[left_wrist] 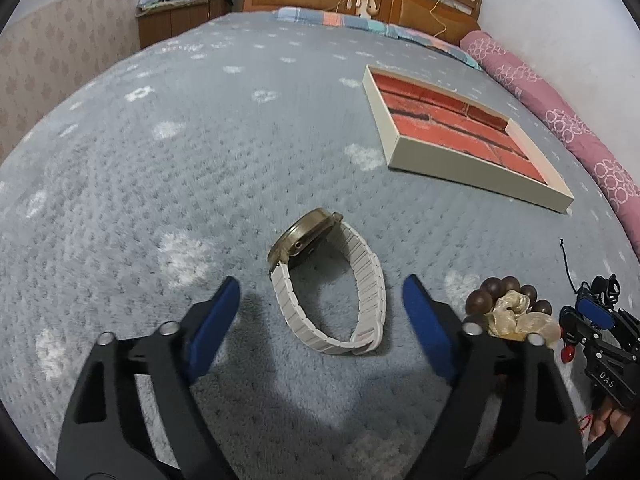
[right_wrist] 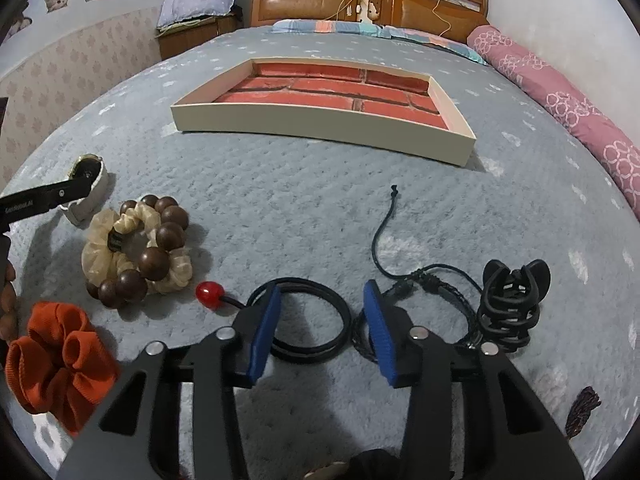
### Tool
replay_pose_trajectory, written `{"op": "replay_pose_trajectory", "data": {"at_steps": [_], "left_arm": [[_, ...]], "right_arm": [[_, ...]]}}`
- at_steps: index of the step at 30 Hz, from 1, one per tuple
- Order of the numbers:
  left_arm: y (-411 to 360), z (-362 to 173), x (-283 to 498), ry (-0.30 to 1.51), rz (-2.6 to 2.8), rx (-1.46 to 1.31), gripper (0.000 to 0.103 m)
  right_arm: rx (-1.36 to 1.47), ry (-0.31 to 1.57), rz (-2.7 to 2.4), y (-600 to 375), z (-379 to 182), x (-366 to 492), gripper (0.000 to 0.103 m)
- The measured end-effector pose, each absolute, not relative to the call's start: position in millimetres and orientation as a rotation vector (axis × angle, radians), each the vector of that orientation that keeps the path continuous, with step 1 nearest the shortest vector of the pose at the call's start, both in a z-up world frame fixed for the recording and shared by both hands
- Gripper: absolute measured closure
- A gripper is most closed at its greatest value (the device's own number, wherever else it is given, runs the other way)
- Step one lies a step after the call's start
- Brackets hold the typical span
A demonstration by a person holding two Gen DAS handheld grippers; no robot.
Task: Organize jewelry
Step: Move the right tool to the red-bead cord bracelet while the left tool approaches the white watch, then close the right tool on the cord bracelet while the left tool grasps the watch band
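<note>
The left tool [left_wrist: 320, 308] hung released over the bed [left_wrist: 160, 160], its blue pads spread either side of the white-strapped watch [left_wrist: 332, 280], which lay on its side well short of the empty brick-lined tray [left_wrist: 476, 168]. To take it well, the pads would probably best close across the strap loop rather than the smooth metal case, low enough not to snag the fleece. The right tool [right_wrist: 320, 320] was likewise released, poised over the black cord loop [right_wrist: 304, 316].
</note>
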State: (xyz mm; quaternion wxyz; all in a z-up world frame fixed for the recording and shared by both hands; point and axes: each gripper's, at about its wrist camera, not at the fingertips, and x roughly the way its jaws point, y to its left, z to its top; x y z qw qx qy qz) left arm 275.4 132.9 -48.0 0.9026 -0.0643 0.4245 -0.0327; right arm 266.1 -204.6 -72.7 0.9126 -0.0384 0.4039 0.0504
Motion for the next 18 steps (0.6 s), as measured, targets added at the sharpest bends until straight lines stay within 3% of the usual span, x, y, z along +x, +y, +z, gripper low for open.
{"op": "replay_pose_trajectory", "data": {"at_steps": [4, 5, 6, 13, 15, 18], "left_arm": [[138.9, -51.6, 277.9, 0.895, -0.076, -0.166, 0.031], [139.6, -52.1, 278.7, 0.897, -0.078, -0.171, 0.031], [140.3, -52.4, 279.0, 0.898, -0.08, -0.172, 0.031], [143.8, -52.6, 278.3, 0.909, -0.1, -0.182, 0.032], [147.9, -52.6, 277.3, 0.909, -0.11, -0.205, 0.033], [152.8, -52.3, 275.0, 0.906, -0.121, -0.232, 0.036]], "right_arm": [[-0.103, 0.845, 0.103, -201.8, -73.6, 268.1, 0.065], [-0.109, 0.847, 0.102, -201.1, -73.9, 268.8, 0.067], [-0.114, 0.849, 0.109, -200.0, -74.0, 269.5, 0.076], [-0.124, 0.865, 0.125, -195.7, -75.2, 273.2, 0.082], [-0.111, 0.868, 0.134, -196.8, -75.0, 274.0, 0.093], [-0.111, 0.869, 0.148, -195.4, -75.7, 274.9, 0.098]]}}
